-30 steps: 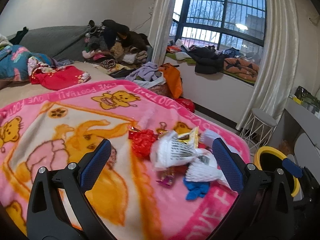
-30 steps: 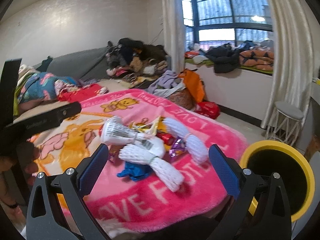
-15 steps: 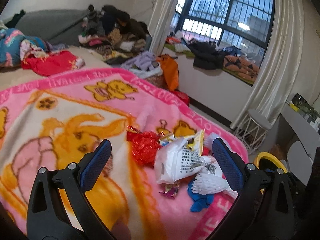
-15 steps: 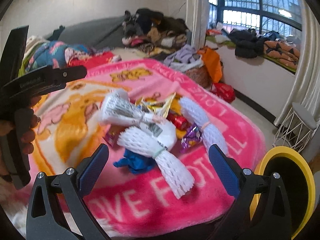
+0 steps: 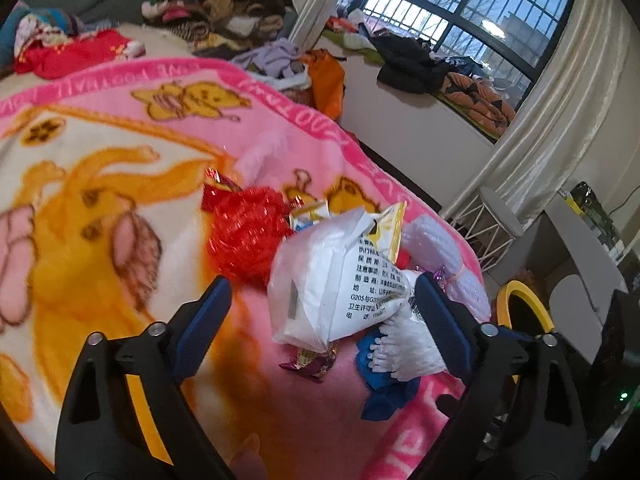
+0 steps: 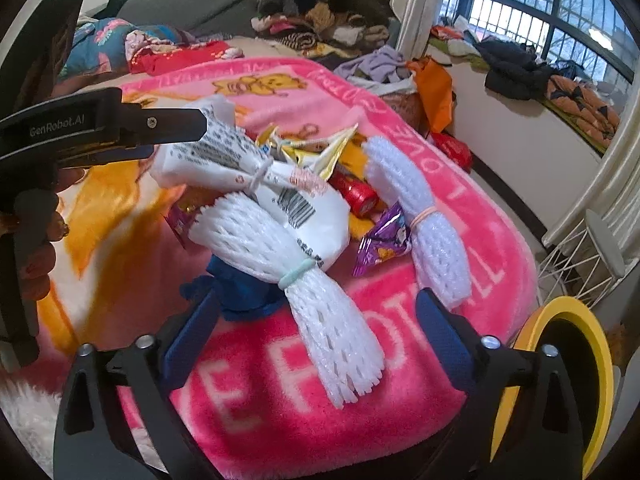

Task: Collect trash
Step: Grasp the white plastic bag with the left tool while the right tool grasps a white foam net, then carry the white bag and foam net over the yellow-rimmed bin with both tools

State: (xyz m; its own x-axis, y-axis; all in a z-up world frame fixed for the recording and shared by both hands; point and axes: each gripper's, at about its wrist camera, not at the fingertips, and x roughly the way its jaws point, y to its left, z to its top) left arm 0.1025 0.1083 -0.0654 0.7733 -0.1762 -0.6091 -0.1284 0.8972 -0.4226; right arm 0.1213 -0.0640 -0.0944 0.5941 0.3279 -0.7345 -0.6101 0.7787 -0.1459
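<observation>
The pink blanket carries white block lettering along its border: "LOVE" runs down the right edge and part of a word, "E F", then letters half hidden by a foam net, shows along the near edge in the right wrist view. The black body of the left gripper, seen from the right wrist camera, bears "GenRobot.AI" in pale letters. The white plastic bag has columns of black Chinese print with "G205" legible in the left wrist view, and a barcode shows on it from the right; the print is otherwise too small to read.
</observation>
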